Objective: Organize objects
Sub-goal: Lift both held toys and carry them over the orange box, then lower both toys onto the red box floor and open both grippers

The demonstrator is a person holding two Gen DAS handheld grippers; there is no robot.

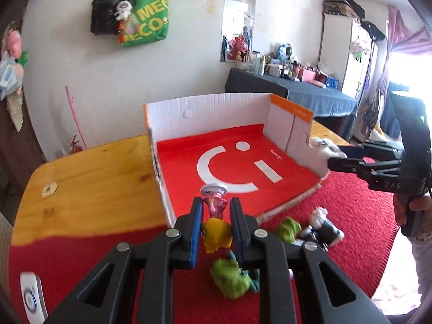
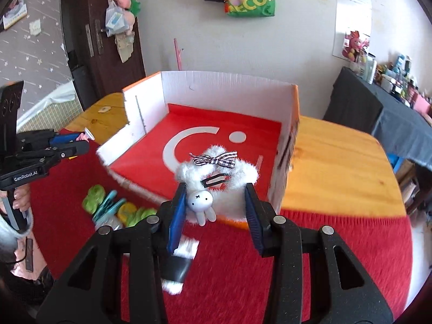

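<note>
Left wrist view gives me the pink figurine [image 1: 215, 199] with a white cap, pinched between the pads of my left gripper [image 1: 216, 210] and held up over the near edge of the open box [image 1: 216, 108]. My right gripper [image 2: 216, 202] is clenched on a fluffy white scrunchie [image 2: 216, 172] with a checked bow, a hair clip and a little rabbit charm, also above the box's front edge. Green and yellow toys [image 1: 232, 278] lie on the red cloth [image 1: 351, 194] just beside the box. Bare wooden surface [image 1: 89, 172] shows either side.
</note>
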